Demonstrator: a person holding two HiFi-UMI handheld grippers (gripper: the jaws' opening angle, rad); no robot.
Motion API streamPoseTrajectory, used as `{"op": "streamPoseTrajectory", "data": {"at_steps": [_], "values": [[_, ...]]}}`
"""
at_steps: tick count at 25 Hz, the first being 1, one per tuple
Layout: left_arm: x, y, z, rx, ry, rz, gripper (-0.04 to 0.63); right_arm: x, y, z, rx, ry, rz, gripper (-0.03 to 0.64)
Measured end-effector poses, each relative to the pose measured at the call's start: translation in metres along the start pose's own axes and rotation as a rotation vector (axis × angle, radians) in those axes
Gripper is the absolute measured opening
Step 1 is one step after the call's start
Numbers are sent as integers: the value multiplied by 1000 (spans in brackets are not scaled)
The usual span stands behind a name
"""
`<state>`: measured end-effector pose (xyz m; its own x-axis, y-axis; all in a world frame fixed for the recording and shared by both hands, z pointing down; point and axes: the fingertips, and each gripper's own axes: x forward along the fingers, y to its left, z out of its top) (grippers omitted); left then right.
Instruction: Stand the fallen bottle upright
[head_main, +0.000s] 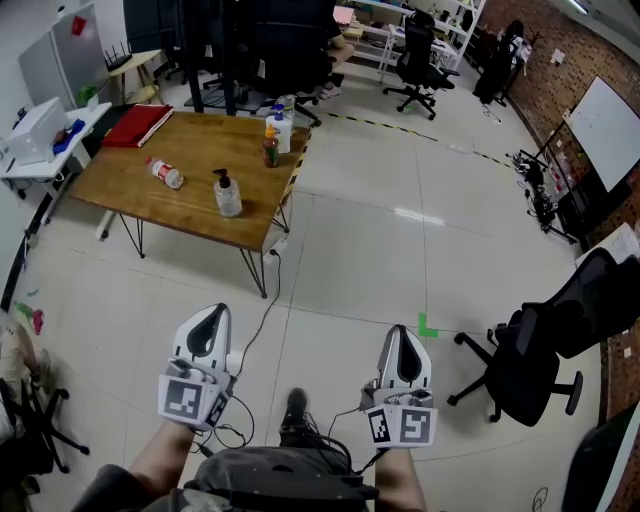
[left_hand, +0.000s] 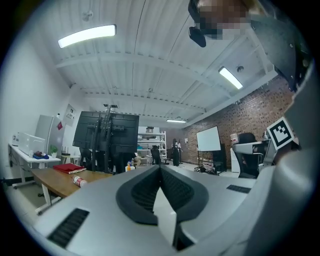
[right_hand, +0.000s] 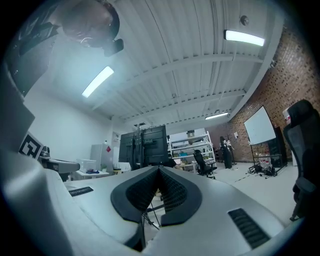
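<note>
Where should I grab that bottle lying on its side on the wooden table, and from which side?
Grip the fallen bottle across its round body near the middle, tongs straddling its width, coming from the table's near edge. It lies flat on open tabletop, apart from the pump bottle, so that side looks unobstructed.

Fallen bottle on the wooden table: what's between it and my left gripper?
In the head view, only bare floor and the table's near edge separate the left gripper from the fallen bottle; the pump bottle stands right of that line.
</note>
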<state>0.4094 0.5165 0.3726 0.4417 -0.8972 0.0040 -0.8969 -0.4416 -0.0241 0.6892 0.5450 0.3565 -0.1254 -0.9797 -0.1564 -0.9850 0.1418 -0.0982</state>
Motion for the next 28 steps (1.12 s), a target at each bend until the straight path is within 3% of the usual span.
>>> {"op": "streamPoseTrajectory", "data": {"at_steps": [11, 18, 28], "values": [[106, -14, -6, 13, 22, 52, 25, 89, -84, -26, 58, 20, 18, 0], [126, -16, 3, 27, 20, 69, 25, 109, -88, -22, 57, 15, 60, 0], [150, -15, 7, 44, 5, 45, 25, 114, -105, -26, 58, 22, 26, 0]]}}
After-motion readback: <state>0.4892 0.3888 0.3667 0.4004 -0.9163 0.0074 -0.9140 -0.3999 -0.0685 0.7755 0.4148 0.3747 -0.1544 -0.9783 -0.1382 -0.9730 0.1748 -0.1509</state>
